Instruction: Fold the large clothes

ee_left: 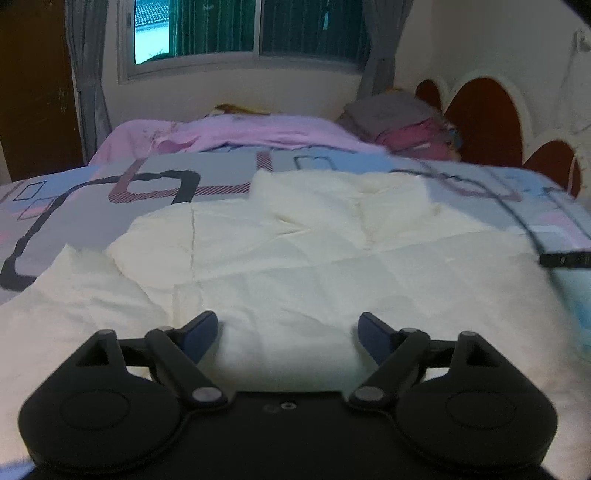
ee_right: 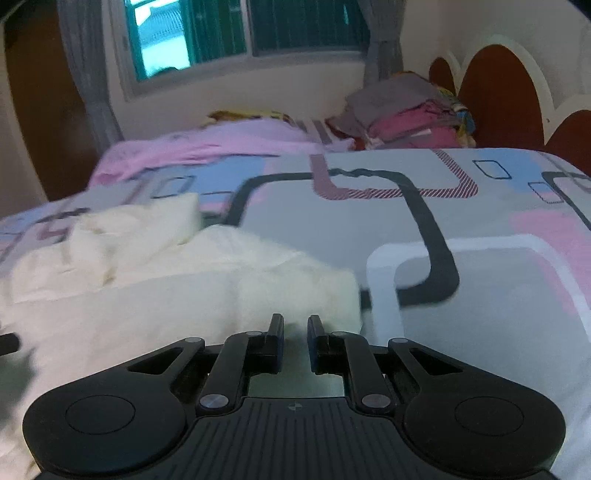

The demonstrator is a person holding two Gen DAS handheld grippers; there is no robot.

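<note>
A large cream-white garment (ee_left: 280, 240) lies spread and creased on the patterned bedsheet (ee_left: 74, 199). My left gripper (ee_left: 288, 332) is open, low over the garment's near part, with nothing between its fingers. In the right wrist view the garment (ee_right: 184, 280) lies to the left, its right edge just ahead of my right gripper (ee_right: 295, 328). The right jaws stand close together with a narrow gap. Cream cloth shows at the gap, but I cannot tell whether it is pinched.
A pink blanket (ee_left: 258, 133) lies at the far end of the bed. A pile of folded clothes (ee_right: 406, 118) sits at the back right by the brown scalloped headboard (ee_right: 498, 92). A window with grey curtains (ee_left: 240, 33) is behind. A black object (ee_left: 565, 258) shows at the right edge.
</note>
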